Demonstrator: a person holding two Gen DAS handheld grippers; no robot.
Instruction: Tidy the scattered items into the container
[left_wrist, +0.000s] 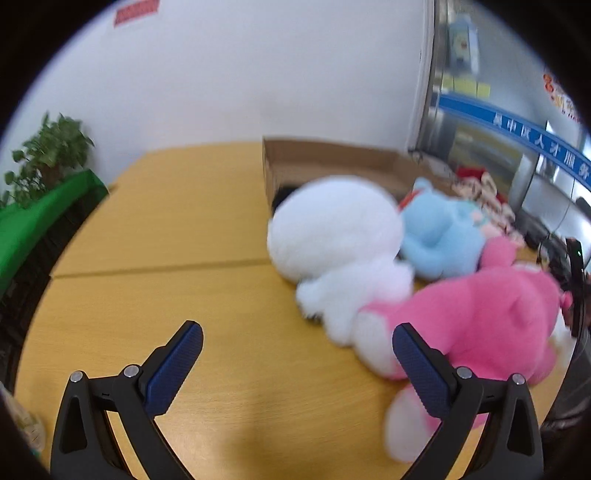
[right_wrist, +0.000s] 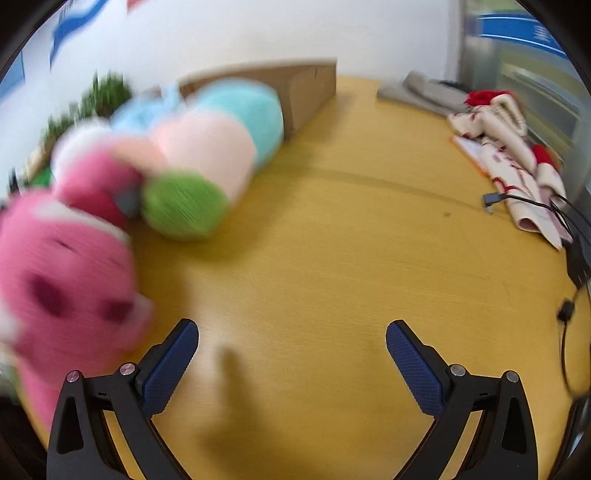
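Observation:
A white plush toy (left_wrist: 336, 240), a light blue plush toy (left_wrist: 439, 236) and a pink plush toy (left_wrist: 480, 321) lie together on the yellow table (left_wrist: 166, 221), in front of an open cardboard box (left_wrist: 332, 162). My left gripper (left_wrist: 297, 339) is open and empty, its right finger close beside the pink toy. In the right wrist view the pink toy (right_wrist: 62, 273) is at the left, with a pastel striped plush (right_wrist: 207, 155) leaning by the cardboard box (right_wrist: 306, 85). My right gripper (right_wrist: 291, 336) is open and empty over bare table.
A potted plant (left_wrist: 51, 155) and a green cloth (left_wrist: 40, 218) are at the table's left edge. Patterned red-and-white cloth items (right_wrist: 506, 147), a grey folded cloth (right_wrist: 417, 92) and black cables (right_wrist: 546, 206) lie at the right side of the table (right_wrist: 351, 240).

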